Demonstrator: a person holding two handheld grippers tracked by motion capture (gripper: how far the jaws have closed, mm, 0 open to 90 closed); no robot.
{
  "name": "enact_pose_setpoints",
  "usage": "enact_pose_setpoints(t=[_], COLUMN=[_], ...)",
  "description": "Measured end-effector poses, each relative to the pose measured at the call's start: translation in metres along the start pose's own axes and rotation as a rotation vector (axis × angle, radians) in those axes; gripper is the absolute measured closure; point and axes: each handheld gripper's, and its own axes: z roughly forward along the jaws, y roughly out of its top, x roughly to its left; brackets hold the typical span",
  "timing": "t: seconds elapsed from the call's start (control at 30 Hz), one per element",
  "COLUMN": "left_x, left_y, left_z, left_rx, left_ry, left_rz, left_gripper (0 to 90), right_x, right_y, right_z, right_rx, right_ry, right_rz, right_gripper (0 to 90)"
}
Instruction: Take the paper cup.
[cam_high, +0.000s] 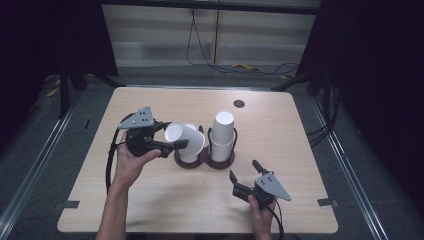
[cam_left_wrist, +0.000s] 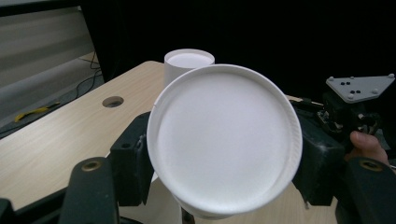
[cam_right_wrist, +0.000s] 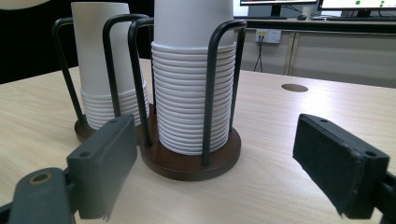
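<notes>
White paper cup (cam_left_wrist: 224, 140) clamped in left fingers (cam_left_wrist: 133, 163) | right fingers (cam_right_wrist: 343, 170) wide apart

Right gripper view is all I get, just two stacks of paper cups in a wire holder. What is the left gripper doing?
Observer: The left gripper is shut on a single white cup, held on its side over the left stack.
Operator: Which way does that cup face?
Observer: In the left gripper view its flat bottom faces the camera, so the open mouth points away, toward the holder.
Operator: And where is my right gripper on the table?
Observer: From the high view, the right gripper sits low near the table's front edge, jaws open, aimed at the right stack and apart from it.
</notes>
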Motion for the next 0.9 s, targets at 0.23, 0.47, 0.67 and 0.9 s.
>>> enact_pose_setpoints(t=[0.23,0.47,0.67,0.9], left_x=[-0.008,-0.011,-0.012,-0.015], left_y=[-0.011,-0.024,-0.036,-0.050], left_z=[0.006,0.012,0.014,0.018], left_rx=[0.015,0.006,0.028,-0.002], left_ry=[-0.010,0.011,0.022,-0.022], left_rz=[0.009,-0.009,-0.008,-0.029], left_gripper=[32.5,32.3,32.4,32.5], right_x=[-0.001,-0.003,0.002,0.016], right_y=[0.000,0.001,0.002,0.004], right_z=[0.000,0.001,0.004,0.006], right_rx=[-0.001,0.006,0.051,0.064], right_ry=[0.024,0.066,0.130,0.239], right_rz=[0.004,0.010,-0.008,-0.010], right_gripper=[13.1,12.9,12.8,12.8])
